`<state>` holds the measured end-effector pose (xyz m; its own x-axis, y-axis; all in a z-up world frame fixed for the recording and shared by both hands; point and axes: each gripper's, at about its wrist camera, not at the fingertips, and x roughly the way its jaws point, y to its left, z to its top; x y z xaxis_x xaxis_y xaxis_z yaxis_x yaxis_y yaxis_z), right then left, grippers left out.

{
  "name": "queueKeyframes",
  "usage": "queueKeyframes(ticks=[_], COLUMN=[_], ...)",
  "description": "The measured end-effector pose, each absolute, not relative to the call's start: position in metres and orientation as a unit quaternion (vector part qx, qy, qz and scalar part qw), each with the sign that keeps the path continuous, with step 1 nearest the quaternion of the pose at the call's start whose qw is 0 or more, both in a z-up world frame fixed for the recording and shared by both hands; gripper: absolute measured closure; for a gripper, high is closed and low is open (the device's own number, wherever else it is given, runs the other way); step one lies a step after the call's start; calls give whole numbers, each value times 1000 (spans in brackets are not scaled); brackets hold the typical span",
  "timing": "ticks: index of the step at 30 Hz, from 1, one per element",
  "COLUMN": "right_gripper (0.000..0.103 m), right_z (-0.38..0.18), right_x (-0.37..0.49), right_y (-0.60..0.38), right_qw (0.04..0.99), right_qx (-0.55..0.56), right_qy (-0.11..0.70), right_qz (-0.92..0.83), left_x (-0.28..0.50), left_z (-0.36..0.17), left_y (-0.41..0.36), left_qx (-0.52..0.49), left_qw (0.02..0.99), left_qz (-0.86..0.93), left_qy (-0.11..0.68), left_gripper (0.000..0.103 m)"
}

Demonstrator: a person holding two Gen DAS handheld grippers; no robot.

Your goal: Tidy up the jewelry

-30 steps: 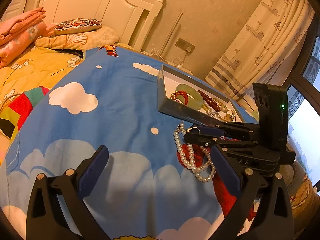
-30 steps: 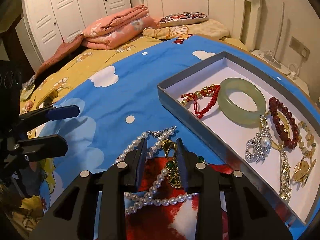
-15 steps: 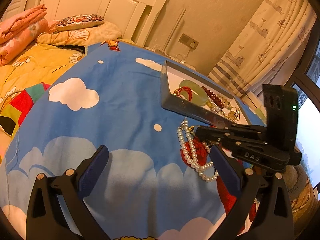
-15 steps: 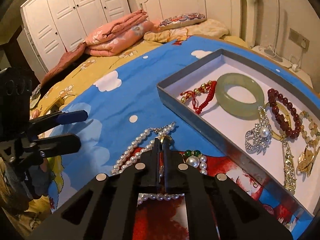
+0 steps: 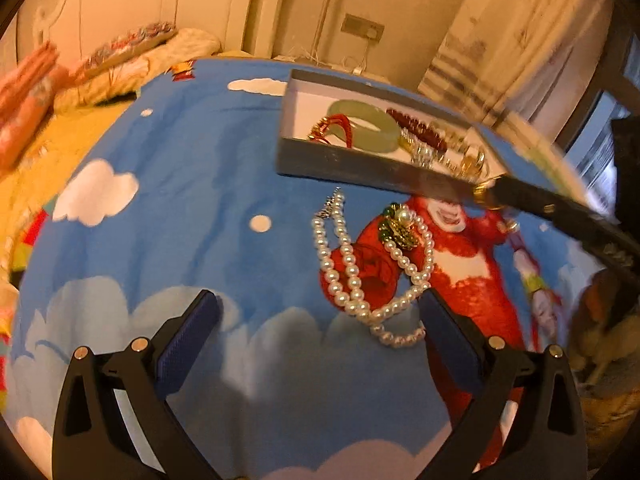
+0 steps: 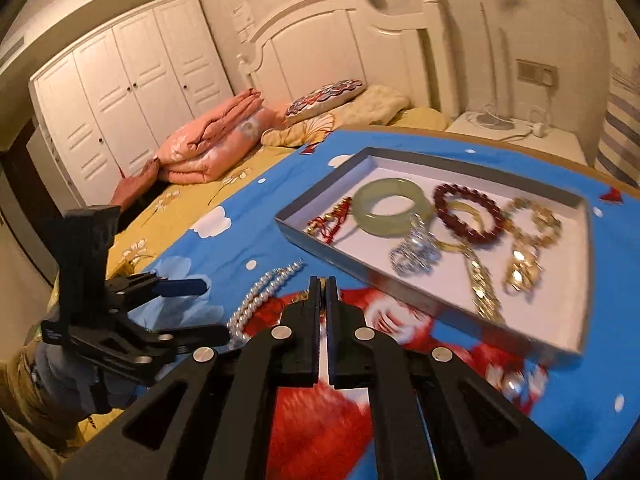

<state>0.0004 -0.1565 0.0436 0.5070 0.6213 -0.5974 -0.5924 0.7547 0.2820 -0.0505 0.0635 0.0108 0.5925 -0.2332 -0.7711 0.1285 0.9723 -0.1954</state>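
A white pearl necklace [image 5: 352, 280] lies looped on the blue bedspread, with a gold and green ornament [image 5: 400, 230] resting on it. My left gripper [image 5: 318, 332] is open just in front of the necklace, its right pad beside the loop. My right gripper [image 5: 496, 193] reaches in from the right, shut on a small gold piece [image 5: 482, 194] in front of the near wall of the grey box [image 5: 340, 160]. In the right wrist view the right gripper [image 6: 320, 280] is raised over the pearl necklace [image 6: 260, 296], the left gripper [image 6: 216, 310] to its left.
The grey box [image 6: 320, 236] holds a jade bangle [image 6: 390, 208], a dark red bead bracelet [image 6: 468, 216], a red cord bracelet [image 6: 332, 220], a silver brooch [image 6: 416, 252] and gold pieces [image 6: 524, 264]. Folded pink quilts [image 6: 212, 144] and a pillow lie by the headboard.
My right gripper shut on the small gold piece over the necklace, then rose and moved toward the box. My left gripper moved in closer to the pearl necklace and rolled.
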Motion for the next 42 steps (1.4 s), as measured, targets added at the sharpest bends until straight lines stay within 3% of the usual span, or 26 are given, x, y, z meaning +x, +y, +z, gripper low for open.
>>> queueKeyframes(ticks=[10,13,16,18,27,40,42], right_gripper=[100,100,100,100,100,100,100], right_z=[37,38,38,37,36,50,51], right_x=[-10,-13,-15,-16,-24,-33,-35], right_y=[-183,-187,-190,-193,-206,-219,-221], right_qw=[870,871,872,871,874,885,886], right_qx=[50,53,55,57,65,71,71], right_qy=[351,348,346,346,343,322,321], right_qz=[342,343,343,343,338,328,326], left_x=[-34,-31,-33,-34,-40,-24,-25], left_z=[11,11,11,13,37,136,150], left_y=[44,34,29,27,41,23,19], left_qx=[-14,24,45,56,-42,-115,-117], left_qw=[886,886,889,890,903,908,908], left_qz=[-87,-76,-83,-89,-146,-247,-258], left_qy=[454,457,448,443,402,320,308], left_gripper=[21,31,52,90,90,90,103])
